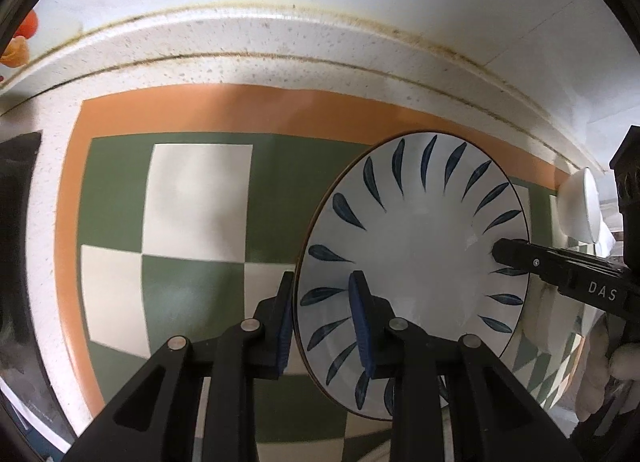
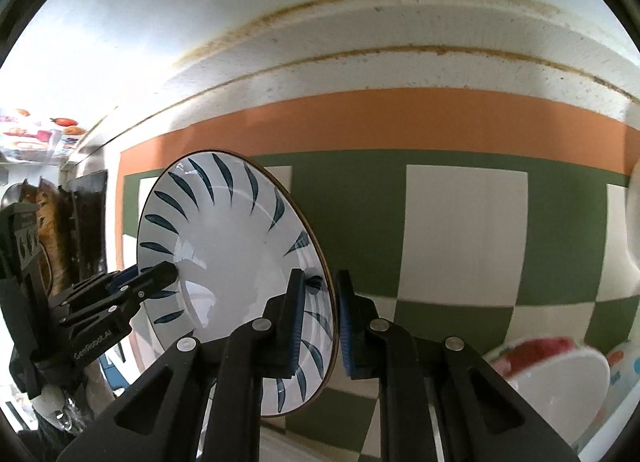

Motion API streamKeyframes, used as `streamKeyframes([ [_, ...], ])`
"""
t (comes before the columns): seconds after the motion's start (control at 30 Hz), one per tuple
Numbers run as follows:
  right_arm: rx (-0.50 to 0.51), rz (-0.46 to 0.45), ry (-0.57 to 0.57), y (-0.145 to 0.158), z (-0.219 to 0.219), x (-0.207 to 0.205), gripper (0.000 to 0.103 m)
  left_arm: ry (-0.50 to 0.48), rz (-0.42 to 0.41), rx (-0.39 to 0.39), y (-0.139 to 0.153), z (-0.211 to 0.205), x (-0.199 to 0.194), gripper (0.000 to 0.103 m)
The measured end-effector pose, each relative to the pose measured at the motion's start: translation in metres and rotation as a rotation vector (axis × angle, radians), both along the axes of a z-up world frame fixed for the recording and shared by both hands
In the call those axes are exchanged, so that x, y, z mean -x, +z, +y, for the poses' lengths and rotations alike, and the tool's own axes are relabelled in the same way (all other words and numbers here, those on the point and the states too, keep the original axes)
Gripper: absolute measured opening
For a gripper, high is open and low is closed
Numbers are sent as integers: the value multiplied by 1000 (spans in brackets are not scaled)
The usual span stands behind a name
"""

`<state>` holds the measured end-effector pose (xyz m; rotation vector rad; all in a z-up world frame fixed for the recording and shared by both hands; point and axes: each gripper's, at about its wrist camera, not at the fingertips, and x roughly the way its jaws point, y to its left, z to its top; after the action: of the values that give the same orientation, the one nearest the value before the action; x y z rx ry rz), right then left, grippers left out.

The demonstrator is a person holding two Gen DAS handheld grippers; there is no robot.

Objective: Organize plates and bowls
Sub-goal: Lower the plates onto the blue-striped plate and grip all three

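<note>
Item: plate (image 1: 416, 246), white with blue leaf marks, held tilted above the checked mat (image 1: 192, 198). Left gripper (image 1: 324, 322) and right gripper (image 2: 318, 322) each pinched opposite rims, jaws narrow. Step: carrying. Next, likely: lowering onto its stack, releasing together.

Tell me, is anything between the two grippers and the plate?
No. Both already pinch the plate by its rim: the left gripper on one side, the right gripper on the opposite side. Nothing sits between their pads and the plate, which is held over the checked mat.
</note>
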<state>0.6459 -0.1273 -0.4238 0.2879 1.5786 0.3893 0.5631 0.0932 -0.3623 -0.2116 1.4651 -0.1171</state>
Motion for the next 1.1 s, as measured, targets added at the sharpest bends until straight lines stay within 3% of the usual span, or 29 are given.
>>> streamKeyframes([
  [0.33, -45, -24, 0, 55, -13, 57, 16, -37, -62, -22, 61, -6, 46, 24],
  [0.57, -66, -11, -17, 73, -31, 133, 16, -81, -69, -41, 79, -23, 102, 24],
  [0.83, -81, 34, -59, 58, -64, 211, 16, -115, -29, -40, 65, -46, 161, 24],
  [1.1, -78, 90, -65, 26, -74, 255, 16, -119, 29, -48, 37, -56, 189, 24],
])
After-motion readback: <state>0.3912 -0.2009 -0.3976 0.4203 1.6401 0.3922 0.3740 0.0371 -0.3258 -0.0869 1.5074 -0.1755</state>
